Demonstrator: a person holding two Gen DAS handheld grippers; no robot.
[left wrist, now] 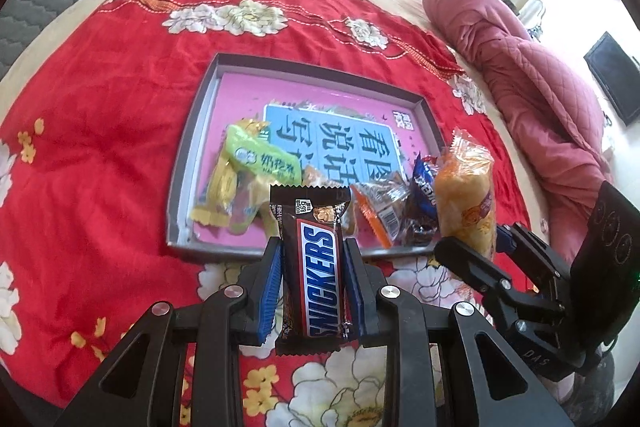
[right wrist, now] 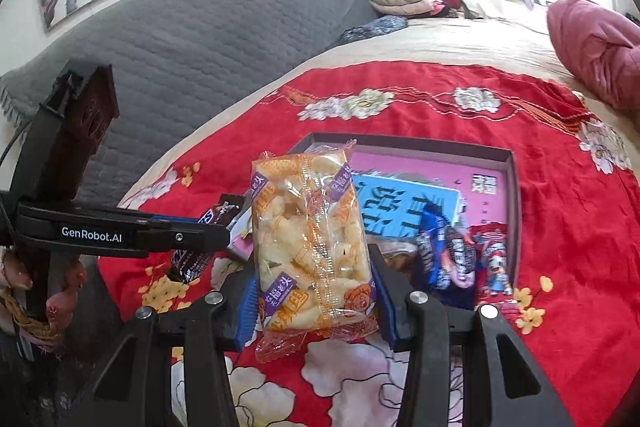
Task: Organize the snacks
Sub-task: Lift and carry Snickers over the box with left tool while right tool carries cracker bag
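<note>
1. The left gripper [left wrist: 312, 251] pinches a Snickers bar [left wrist: 314, 267] between its blue pads, the bar standing lengthwise along the fingers with its top end poking past the tips.
2. The right gripper [right wrist: 314, 279] clamps a clear orange-printed bag of puffed snacks [right wrist: 310, 239] by its lower half; the bag rises upright above the fingers.
3. Both held snacks hang over the near edge of a shallow grey tray [left wrist: 188, 155] with a pink floor.
4. In the tray, along its near side, lie a green and yellow wrapped sweet [left wrist: 240, 171], a small orange-edged packet [left wrist: 380, 207] and a blue wrapped bar [left wrist: 424, 183].
5. A red packet [right wrist: 494, 259] with a cartoon figure sits at the tray's near right corner.
6. The tray rests on a red flowered blanket [left wrist: 100, 115], with a folded pink quilt [left wrist: 520, 75] beyond it to the right.
</note>
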